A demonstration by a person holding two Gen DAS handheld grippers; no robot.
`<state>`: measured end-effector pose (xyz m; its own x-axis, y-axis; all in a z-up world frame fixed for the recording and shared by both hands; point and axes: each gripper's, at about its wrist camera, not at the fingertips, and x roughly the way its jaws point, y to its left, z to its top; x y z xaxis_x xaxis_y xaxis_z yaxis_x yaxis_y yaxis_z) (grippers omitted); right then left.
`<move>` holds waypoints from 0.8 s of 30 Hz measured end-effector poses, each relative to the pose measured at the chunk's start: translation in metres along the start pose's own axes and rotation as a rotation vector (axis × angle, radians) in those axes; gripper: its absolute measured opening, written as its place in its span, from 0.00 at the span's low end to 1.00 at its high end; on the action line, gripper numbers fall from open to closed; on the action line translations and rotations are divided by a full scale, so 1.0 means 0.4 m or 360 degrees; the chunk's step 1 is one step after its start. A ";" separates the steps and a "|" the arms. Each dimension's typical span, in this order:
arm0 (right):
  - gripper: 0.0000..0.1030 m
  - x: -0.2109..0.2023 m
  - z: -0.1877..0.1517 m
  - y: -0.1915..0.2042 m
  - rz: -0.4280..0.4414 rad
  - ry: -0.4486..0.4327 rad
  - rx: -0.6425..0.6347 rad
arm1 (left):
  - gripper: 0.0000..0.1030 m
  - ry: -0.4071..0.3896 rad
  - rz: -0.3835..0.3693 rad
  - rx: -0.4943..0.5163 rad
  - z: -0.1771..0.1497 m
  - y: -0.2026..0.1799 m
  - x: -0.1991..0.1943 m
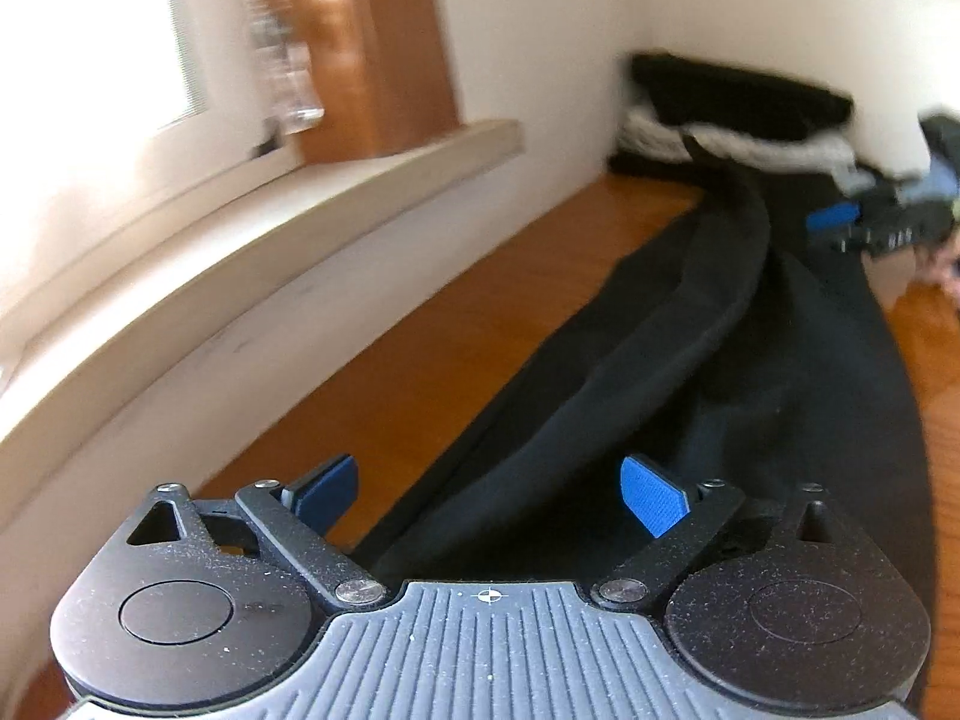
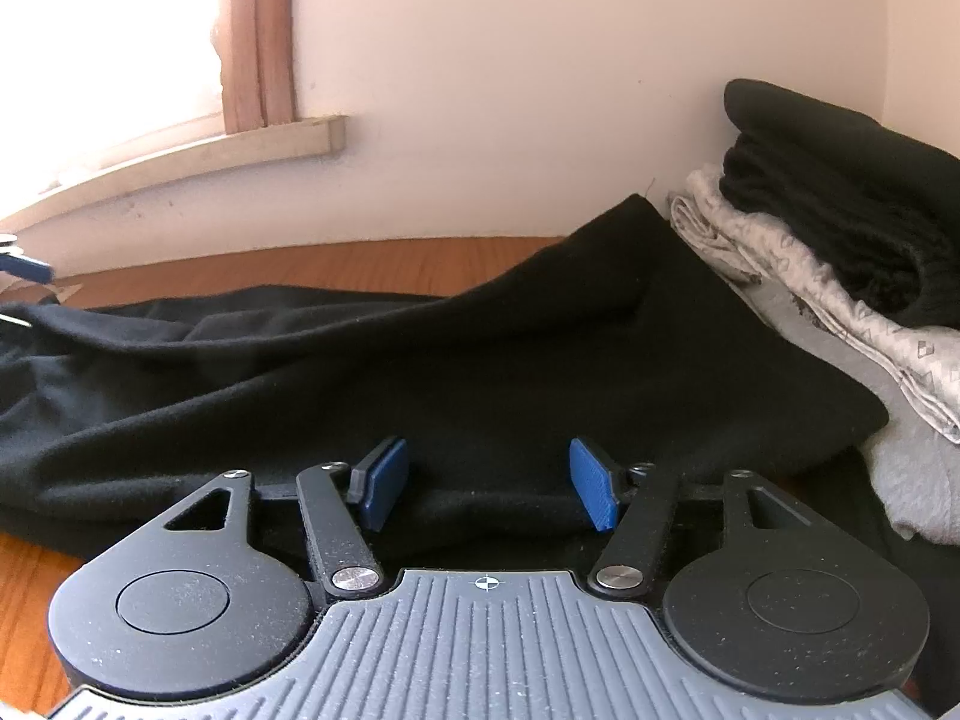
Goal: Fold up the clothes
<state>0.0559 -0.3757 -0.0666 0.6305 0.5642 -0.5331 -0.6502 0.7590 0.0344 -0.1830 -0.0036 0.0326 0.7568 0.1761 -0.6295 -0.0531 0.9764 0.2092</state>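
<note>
The left gripper (image 1: 489,495) has its jaws wide apart and empty above one end of the black garment (image 1: 690,372), which lies long and rumpled on the wooden table (image 1: 420,360) under the sill (image 1: 270,222). The right gripper (image 2: 489,483) has its jaws apart too, straddling a fabric ridge without pinching it. To fold well, each should probably take one edge layer only, low, lift together and keep the cloth taut. Rightmost, the folded stack (image 2: 840,252) sits close; stay clear of it.
</note>
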 end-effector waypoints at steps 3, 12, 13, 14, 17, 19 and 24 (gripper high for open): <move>0.59 0.001 -0.001 0.003 -0.0008 -0.0004 -0.0009 | 0.89 0.0043 -0.0023 0.0118 0.022 -0.039 0.048; 0.58 -0.005 -0.006 -0.002 0.0003 -0.0022 0.0010 | 0.19 -0.0059 0.0010 -0.0323 0.056 0.067 0.075; 0.58 -0.006 -0.007 -0.002 0.0003 -0.0029 0.0015 | 0.33 -0.0071 0.0105 -0.0347 0.058 0.076 0.073; 0.58 -0.008 -0.008 -0.002 0.0000 -0.0036 0.0017 | 0.44 -0.0082 0.0186 -0.0348 0.057 0.075 0.070; 0.58 -0.014 -0.010 -0.002 -0.0006 -0.0060 0.0020 | 0.75 -0.0100 0.0273 -0.0381 0.046 0.077 0.060; 0.58 -0.022 -0.013 -0.006 -0.0015 -0.0086 0.0044 | 0.76 -0.0118 0.0187 -0.0401 0.034 0.071 0.048; 0.57 -0.098 -0.040 -0.069 -0.0077 -0.0309 0.0296 | 0.85 -0.0163 0.0038 -0.0344 -0.006 0.028 0.017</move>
<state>0.0425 -0.4240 -0.0601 0.7401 0.5637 -0.3666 -0.5395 0.8232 0.1767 -0.1800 0.0090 0.0287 0.8150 0.1967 -0.5450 -0.2019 0.9781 0.0511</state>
